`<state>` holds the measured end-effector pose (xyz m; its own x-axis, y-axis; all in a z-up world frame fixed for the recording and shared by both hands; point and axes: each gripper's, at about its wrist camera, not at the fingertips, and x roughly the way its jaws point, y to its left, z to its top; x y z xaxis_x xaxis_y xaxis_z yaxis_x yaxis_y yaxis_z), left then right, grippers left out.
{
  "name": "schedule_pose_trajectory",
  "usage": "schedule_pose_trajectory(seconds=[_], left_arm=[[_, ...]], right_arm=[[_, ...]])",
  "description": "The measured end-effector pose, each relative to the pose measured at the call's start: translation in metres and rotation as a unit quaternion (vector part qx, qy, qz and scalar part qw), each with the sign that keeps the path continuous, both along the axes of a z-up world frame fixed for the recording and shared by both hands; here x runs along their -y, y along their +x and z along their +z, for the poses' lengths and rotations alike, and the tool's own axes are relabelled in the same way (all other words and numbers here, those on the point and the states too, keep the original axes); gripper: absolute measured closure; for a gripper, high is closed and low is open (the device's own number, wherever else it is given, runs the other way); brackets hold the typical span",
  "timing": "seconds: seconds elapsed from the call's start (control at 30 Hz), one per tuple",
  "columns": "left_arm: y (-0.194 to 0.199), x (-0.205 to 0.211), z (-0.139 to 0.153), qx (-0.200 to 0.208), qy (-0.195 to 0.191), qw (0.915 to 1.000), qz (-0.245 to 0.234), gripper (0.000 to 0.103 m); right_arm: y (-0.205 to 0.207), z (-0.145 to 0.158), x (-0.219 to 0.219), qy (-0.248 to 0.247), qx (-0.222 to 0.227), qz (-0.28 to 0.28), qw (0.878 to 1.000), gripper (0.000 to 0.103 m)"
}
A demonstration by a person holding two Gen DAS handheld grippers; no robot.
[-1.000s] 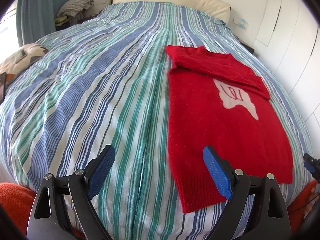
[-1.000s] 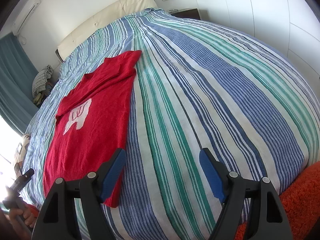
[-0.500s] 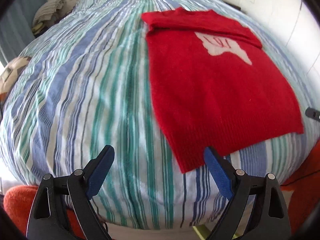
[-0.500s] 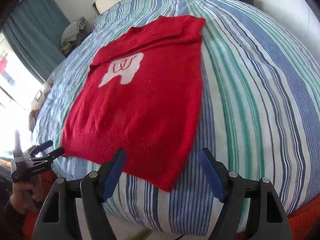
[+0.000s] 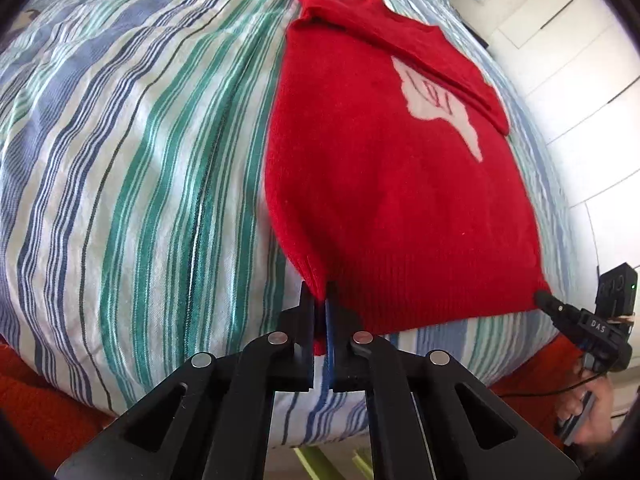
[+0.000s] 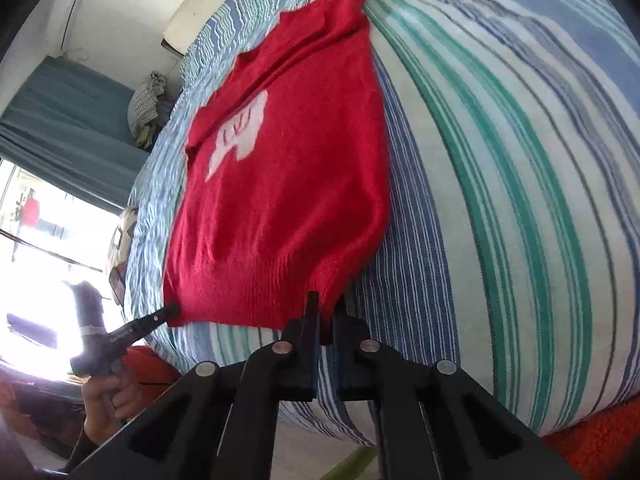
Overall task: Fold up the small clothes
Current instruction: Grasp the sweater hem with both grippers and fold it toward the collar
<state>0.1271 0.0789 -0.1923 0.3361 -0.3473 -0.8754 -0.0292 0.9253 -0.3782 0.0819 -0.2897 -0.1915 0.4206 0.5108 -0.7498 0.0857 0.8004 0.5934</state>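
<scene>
The sweater (image 5: 384, 184), red with a white motif on the chest, lies flat on the bed (image 5: 132, 160), hem toward the near edge and collar toward the far end. One sleeve is folded across the upper chest. The bed carries a cover striped in blue, green and white.

Left tool (image 5: 320, 300): jaws closed on the near left corner of the hem. Red knit is pinched between the pads, and the fabric bunches into a small ridge just above them.

Right tool (image 6: 326, 304): jaws closed on the near right corner of the hem. Red knit is gripped between the fingers, and the cloth rises in a fold at that point.

Each tool also shows in the other's view. In the left wrist view, the right tool (image 5: 544, 300) has its tip on the far hem corner, with a hand (image 5: 588, 412) on its handle below. In the right wrist view, the left tool (image 6: 172, 310) meets the opposite hem corner, with a hand (image 6: 106, 396) around its grip.

The hem between the two corners lies stretched along the bed's near edge. An orange rug (image 6: 600, 436) lies on the floor beside the bed. A teal curtain (image 6: 68, 128) hangs at the far left, next to a bright window.
</scene>
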Motion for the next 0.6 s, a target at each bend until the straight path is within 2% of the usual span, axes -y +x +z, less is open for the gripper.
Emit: schedule_pose_trajectory(seconds=[0.07, 0.13, 0.23, 0.37, 0.53, 0.6], left_arm=[[0.007, -0.006, 0.018, 0.01, -0.047, 0.9987, 0.016, 0.101], [0.025, -0.01, 0.04, 0.034, -0.072, 0.9965, 0.026, 0.101], [0.079, -0.014, 0.065, 0.063, -0.107, 0.9914, 0.042, 0.101], [0.177, -0.015, 0.084, 0.099, -0.093, 0.9892, 0.055, 0.101], [0.292, -0.008, 0.07, 0.088, -0.064, 0.9907, 0.081, 0.101], [0.328, -0.005, 0.06, 0.085, -0.044, 0.991, 0.094, 0.101]], right_arm=[[0.006, 0.022, 0.005, 0.012, 0.028, -0.014, 0.999, 0.098], [0.021, 0.043, 0.009, 0.017, 0.058, -0.023, 0.998, 0.098], [0.066, 0.068, 0.016, 0.024, 0.096, -0.038, 0.994, 0.098], [0.157, 0.085, 0.027, 0.023, 0.129, -0.067, 0.989, 0.098], [0.283, 0.078, 0.029, 0.013, 0.12, -0.078, 0.99, 0.098], [0.317, 0.069, 0.033, 0.005, 0.113, -0.086, 0.99, 0.098]])
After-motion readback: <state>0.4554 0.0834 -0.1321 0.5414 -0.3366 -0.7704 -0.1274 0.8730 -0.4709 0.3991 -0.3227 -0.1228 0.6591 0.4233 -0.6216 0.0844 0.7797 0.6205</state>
